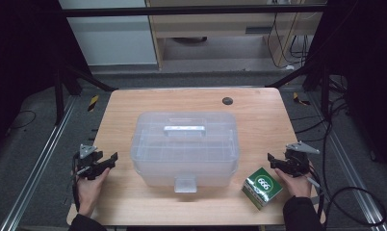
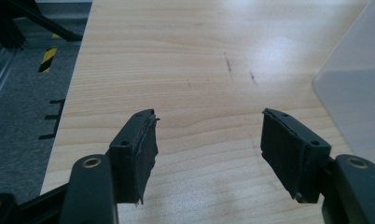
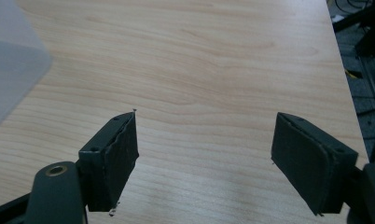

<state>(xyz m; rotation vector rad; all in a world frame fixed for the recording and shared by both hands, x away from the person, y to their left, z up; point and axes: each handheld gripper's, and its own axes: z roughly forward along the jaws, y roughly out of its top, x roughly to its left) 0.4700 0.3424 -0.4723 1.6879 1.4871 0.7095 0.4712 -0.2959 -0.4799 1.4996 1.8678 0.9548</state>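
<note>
It was a lab-style recording bay: a light wooden table [image 1: 134, 202] stood inside a black metal frame [image 1: 191, 10], grey carpet and black-and-yellow floor tape [image 1: 92, 102] lay beyond the left tongs [image 1: 109, 161], and loose black cables [image 1: 345, 192] trailed past the right tongs [image 1: 273, 161].

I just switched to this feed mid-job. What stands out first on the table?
A big clear plastic storage box with its lid on and a handle on top sits in the middle of the wooden table. A small green carton lies at the box's front right corner, close to the right gripper. The left gripper waits at the box's left; both grippers are open and empty.
</note>
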